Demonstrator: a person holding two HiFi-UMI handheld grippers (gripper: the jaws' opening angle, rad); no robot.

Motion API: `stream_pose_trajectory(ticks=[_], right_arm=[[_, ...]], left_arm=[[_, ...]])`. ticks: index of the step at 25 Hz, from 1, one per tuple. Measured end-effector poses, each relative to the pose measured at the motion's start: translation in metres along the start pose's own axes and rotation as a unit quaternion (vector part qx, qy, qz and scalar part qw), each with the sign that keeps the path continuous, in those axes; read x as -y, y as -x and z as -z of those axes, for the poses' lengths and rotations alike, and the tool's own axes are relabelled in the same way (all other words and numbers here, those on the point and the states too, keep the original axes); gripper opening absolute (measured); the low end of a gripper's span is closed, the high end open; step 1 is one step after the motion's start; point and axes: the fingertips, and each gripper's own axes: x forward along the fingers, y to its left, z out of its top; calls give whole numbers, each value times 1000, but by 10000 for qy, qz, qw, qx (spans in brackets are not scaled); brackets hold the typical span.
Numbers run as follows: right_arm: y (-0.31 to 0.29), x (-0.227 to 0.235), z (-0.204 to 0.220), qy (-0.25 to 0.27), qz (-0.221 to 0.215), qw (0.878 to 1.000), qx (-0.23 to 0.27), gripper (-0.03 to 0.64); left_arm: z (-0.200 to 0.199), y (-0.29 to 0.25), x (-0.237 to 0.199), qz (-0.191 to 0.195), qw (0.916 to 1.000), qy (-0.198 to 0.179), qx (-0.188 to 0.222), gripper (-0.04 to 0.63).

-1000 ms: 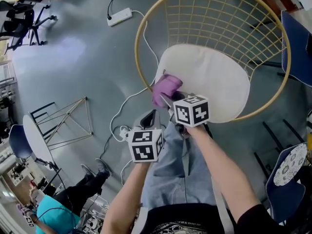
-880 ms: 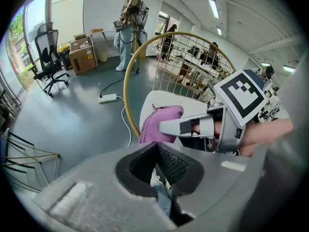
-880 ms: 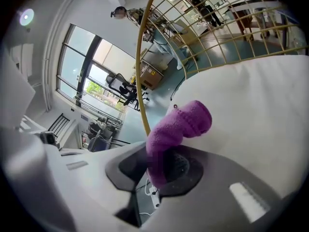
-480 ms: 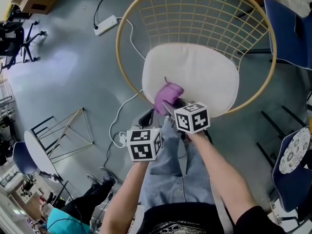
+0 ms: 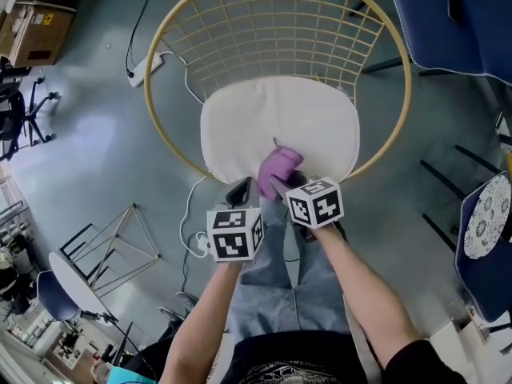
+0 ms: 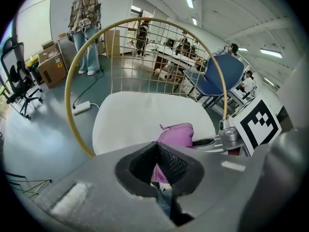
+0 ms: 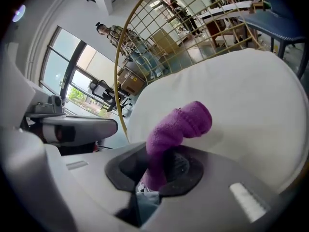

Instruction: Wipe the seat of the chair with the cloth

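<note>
Purple cloth (image 7: pixel 178 124) stands up between the jaws of the right gripper (image 7: pixel 161 167), which are clamped on its lower end, so the free end flops forward as a soft wad that can meet the seat ahead of the hard jaw tips. From the head view, that wad sits over the front edge of the white seat cushion (image 5: pixel 280 110), the side nearest the person's legs, which looks like a sensible starting place for strokes pushed away toward the back. Whether the cloth is pressing on the cushion or hanging just above it cannot be told from these views. The left gripper (image 6: pixel 157 164) has its jaws together with nothing held; it sits just beside the right one, short of the cushion and off the chair, apparently kept out of the way since wiping needs only one tool. The round wire back (image 5: pixel 276 22) curves up behind the cushion and limits how far a stroke can run. Most of the cushion lies beyond the cloth, so the wiping seems to be at or near its start. Too light a pinch could let the cloth drag loose.
</note>
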Motion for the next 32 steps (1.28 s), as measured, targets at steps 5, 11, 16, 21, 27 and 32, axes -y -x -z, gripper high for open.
stream_pose_trajectory(ticks=[5, 11, 16, 21, 27, 32], right_arm=[[28, 24, -3, -68, 206, 9997, 123, 60], [60, 53, -7, -304, 517, 9973, 427, 60], [87, 73, -7, -428, 793, 9939, 642, 60], [121, 99, -6, -400, 1181, 9894, 739, 60], [159, 98, -22, -486, 1463, 9841, 884, 60], [180, 57, -52, -281, 1343, 9840, 1137, 60]], left_arm=[[-15, -15, 31, 223, 9991, -335, -100, -5], [-31, -31, 65, 500, 9954, -798, -199, -5], [-40, -40, 88, 696, 9905, -1149, -278, -5], [-53, -42, 112, 846, 9863, -1395, -243, -5], [-75, -21, 129, 969, 9854, -1401, -18, -6], [-91, 12, 139, 1010, 9868, -1251, 188, -6]])
